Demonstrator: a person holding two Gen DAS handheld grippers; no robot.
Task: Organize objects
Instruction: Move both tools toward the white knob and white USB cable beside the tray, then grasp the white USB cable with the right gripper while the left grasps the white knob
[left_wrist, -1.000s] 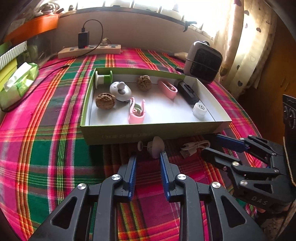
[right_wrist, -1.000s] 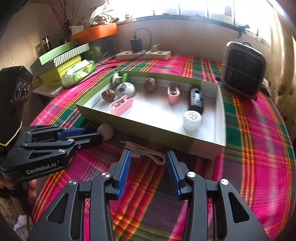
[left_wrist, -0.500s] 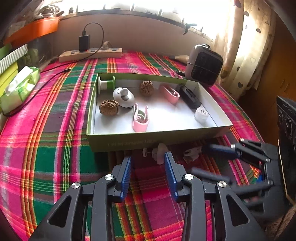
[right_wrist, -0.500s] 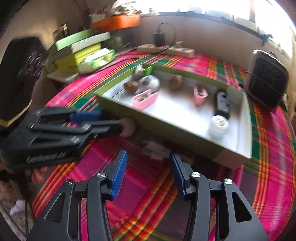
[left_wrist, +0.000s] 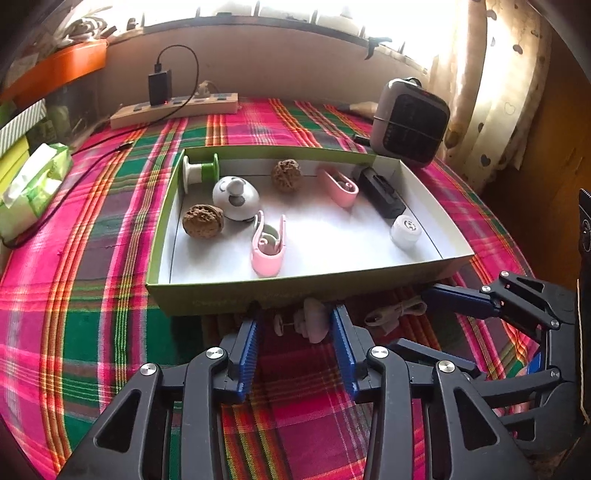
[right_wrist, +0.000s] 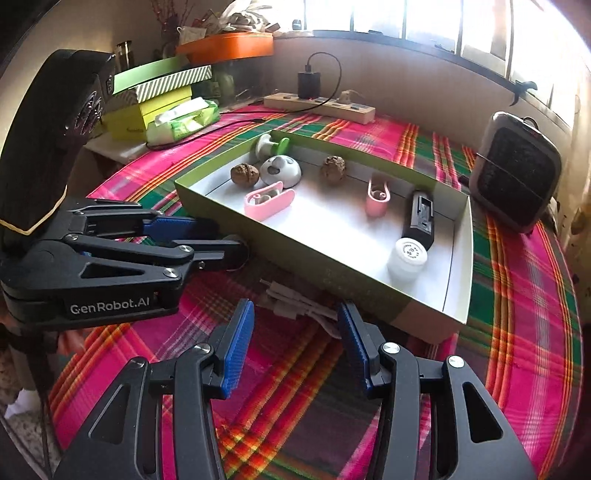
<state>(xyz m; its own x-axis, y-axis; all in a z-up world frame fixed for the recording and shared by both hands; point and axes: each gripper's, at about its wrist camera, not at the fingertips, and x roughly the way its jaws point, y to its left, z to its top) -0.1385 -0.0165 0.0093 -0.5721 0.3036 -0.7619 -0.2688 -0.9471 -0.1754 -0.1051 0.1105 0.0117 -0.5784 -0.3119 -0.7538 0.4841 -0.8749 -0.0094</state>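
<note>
In front of the green box (left_wrist: 236, 295), on the plaid cloth (left_wrist: 85, 295), part of what you are working with is hard to read: in your right wrist view the small pale knob piece is hidden behind your left gripper (right_wrist: 221, 247), and the folded white cable (right_wrist: 295, 302) shows only as a blurred bundle. Whether either of your tools actually touches anything cannot be told. In your left wrist view the knob piece (left_wrist: 310, 325), with its thin pin and small disc pointing left, lies on the cloth between the blue pads of your left gripper (left_wrist: 293, 321), nearer the right pad, just short of the box's near wall. Your left gripper stands wide open and has hold of nothing. The white cable (left_wrist: 395, 312) lies to its right, near the upper finger of your right gripper (left_wrist: 439, 317), which reaches in from the right edge. In your right wrist view the cable lies just beyond and between the fingertips of your right gripper (right_wrist: 295, 325), whose jaws are also spread wide with nothing clamped. Inside the box sit two walnuts, two pink clips, a green spool, a white dome, a black block and a white cap.
</note>
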